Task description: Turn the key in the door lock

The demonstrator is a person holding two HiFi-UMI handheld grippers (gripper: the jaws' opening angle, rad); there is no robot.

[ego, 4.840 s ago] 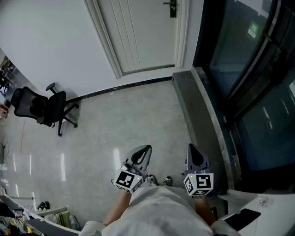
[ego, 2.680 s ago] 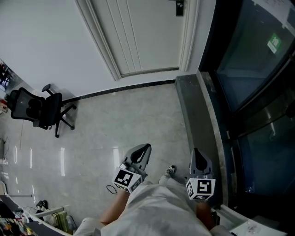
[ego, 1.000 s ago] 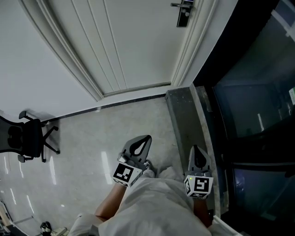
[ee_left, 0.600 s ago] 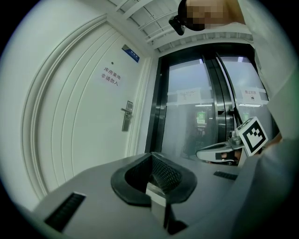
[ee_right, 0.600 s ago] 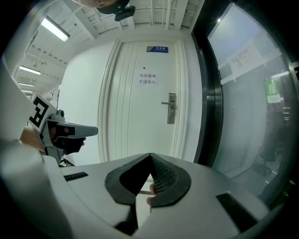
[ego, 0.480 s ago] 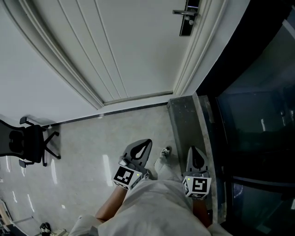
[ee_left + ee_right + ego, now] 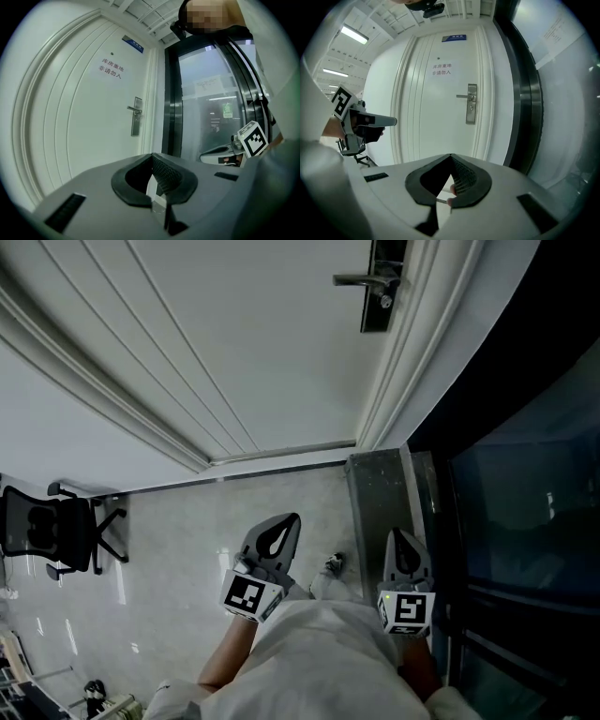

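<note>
left hand-held gripper [image 7: 289,521], right hand-held gripper [image 7: 397,536]: jaws together

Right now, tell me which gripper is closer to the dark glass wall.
The right gripper, beside the grey ledge along the glass; the left gripper is over the pale floor tiles, farther from it.
</note>
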